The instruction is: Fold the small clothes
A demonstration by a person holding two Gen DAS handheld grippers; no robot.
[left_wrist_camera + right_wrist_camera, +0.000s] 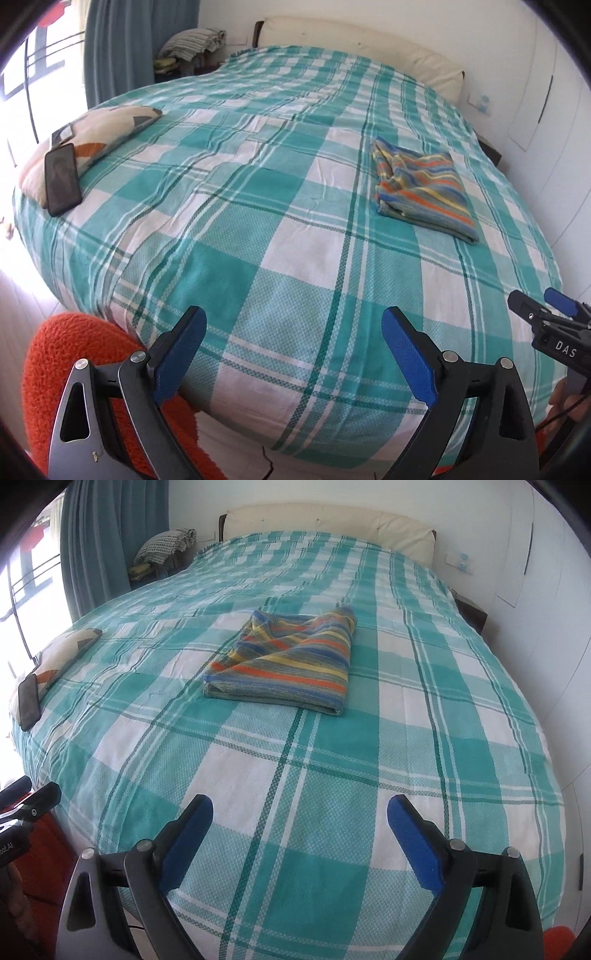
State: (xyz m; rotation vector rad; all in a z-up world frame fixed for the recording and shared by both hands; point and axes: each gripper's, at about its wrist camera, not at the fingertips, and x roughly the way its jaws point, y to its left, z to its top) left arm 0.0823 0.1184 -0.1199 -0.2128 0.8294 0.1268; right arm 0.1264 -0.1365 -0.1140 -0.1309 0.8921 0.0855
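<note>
A small striped garment in blue, orange and yellow lies folded into a rough square on the bed. In the right wrist view the same striped garment sits mid-bed, well ahead of the fingers. My left gripper hovers over the near edge of the bed, jaws wide apart, nothing between the blue pads. My right gripper also stands open and empty above the near part of the bed. The right gripper's tip shows at the right edge of the left wrist view.
The bed wears a teal and white checked cover. A patterned pillow with a dark phone on it lies at the left side. An orange fuzzy seat stands by the bed's near corner. Folded linens sit beside the curtain.
</note>
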